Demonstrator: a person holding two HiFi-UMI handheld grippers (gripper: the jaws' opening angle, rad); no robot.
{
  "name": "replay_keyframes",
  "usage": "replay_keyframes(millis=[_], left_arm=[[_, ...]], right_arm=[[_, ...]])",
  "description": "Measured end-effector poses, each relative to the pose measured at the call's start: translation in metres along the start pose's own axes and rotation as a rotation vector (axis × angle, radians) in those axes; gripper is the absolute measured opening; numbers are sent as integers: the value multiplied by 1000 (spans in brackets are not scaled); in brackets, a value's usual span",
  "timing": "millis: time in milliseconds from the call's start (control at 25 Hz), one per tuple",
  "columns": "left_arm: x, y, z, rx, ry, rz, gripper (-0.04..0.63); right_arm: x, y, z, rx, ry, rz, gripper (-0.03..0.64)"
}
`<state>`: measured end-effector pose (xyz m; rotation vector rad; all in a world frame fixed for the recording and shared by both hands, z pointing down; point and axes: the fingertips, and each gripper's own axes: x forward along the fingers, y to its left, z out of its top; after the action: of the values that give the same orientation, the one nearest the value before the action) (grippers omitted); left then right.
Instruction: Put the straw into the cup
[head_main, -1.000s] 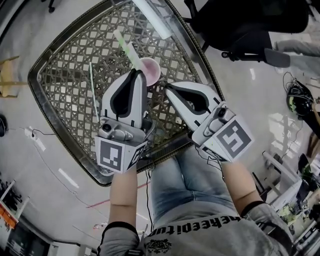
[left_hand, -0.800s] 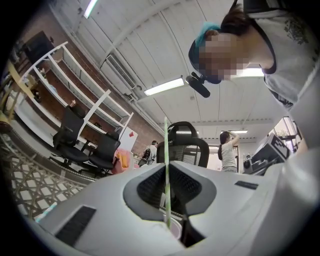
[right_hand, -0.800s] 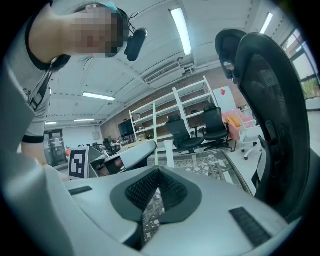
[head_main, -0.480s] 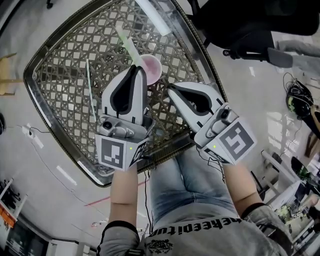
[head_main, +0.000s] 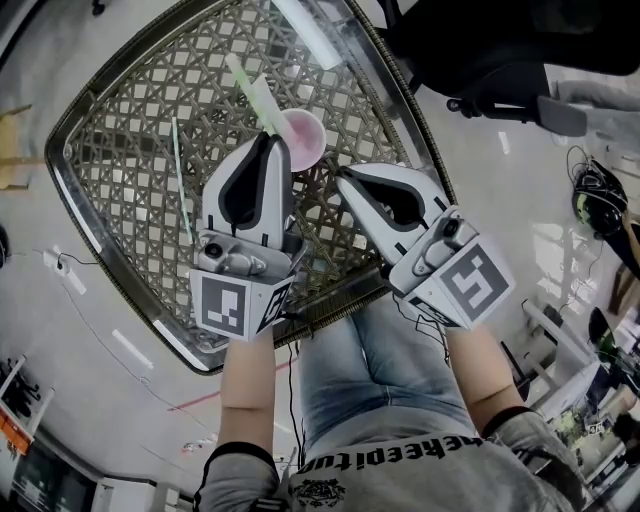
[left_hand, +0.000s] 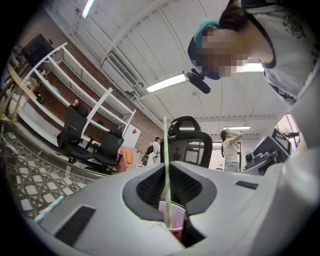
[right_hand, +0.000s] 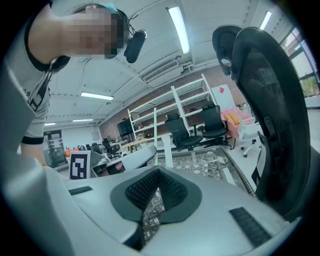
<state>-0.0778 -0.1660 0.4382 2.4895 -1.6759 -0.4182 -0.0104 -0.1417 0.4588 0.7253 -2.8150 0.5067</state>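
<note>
Nearest the person, the right gripper (head_main: 342, 178) hangs over the near part of the worktop (head_main: 130, 150). Its fingers are closed together with nothing between them; the right gripper view shows only the worktop's lattice beyond the pads.

Just beside it, the left gripper (head_main: 269, 140) has its fingers pinched on the straw (head_main: 252, 95). In the left gripper view the straw (left_hand: 166, 165) runs upright between the pads, gripped low on its length, with most of it standing free above.

Directly beyond the fingertips stands the pink cup (head_main: 303, 138), upright and open-topped. The straw's lower end sits at the cup's near rim. Whether it has passed inside cannot be confirmed from either view.

Assessment of handling:
- The straw appears thin, pale green and very light. It is likely to flex or crease under a hard pinch and to swing if held far from the working end, so a light hold close to the lower end, as now, suits it.
- The cup looks small and light, and a sideways push from the straw or fingers could tip or slide it on the smooth top.

Further out a second thin straw (head_main: 180, 170) lies flat on the worktop, well apart from the cup. An office chair (head_main: 500, 50) stands beyond the far edge.
</note>
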Motion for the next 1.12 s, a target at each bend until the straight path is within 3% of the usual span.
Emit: replay_keyframes(millis=[560,720,1120], left_arm=[[-6,0,-1,-11,6,9,60],[-6,-5,4,-9,8,7,31],[-17,-26,29,3,53,11,29]], right_arm=[[2,5,2,-10,-5,11,12],[0,10,5,-15,-3,21,12],[-10,30,31,-29,-25,56,12]])
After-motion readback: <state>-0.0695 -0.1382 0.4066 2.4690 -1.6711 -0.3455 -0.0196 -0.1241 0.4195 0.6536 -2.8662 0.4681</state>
